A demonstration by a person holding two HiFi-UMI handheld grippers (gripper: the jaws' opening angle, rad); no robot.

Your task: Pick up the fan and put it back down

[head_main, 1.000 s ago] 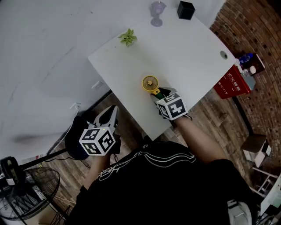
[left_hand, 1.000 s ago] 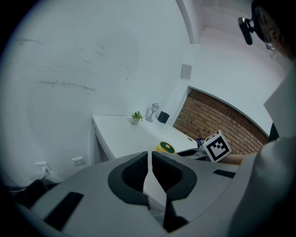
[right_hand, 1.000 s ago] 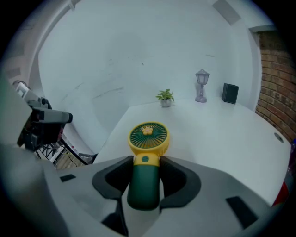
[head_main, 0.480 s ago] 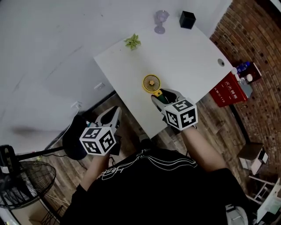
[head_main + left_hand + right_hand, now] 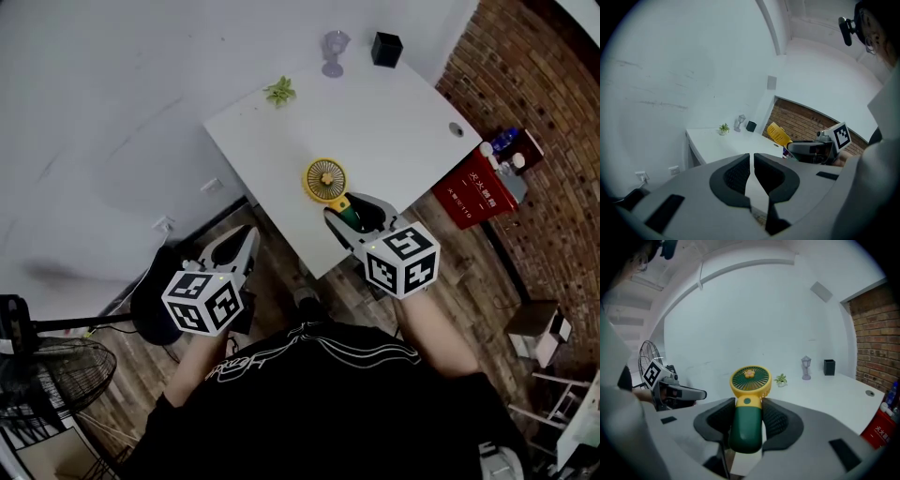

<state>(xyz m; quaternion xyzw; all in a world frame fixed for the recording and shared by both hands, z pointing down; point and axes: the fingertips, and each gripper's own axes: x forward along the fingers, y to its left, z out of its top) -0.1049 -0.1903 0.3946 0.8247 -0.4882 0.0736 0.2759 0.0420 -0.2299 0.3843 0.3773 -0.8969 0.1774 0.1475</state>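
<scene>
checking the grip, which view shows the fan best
Right gripper view: the fan sits centre, green handle clamped between the right gripper's fingers. Head view shows it small, from above; left gripper view, only its yellow head.

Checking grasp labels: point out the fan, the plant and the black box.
fan [image 5: 746,425]: right gripper view, on its green handle.
plant [image 5: 279,91]: head view, on its leaves.
black box [image 5: 385,49]: head view, on its side.

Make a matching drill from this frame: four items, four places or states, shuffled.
1 fan
2 left gripper
3 plant
4 black box

A far corner of the table, by the brick wall
B jaws nearly together, empty
C clamped in right gripper
D left of the lantern

Pairs: 1-C, 2-B, 3-D, 4-A
</scene>
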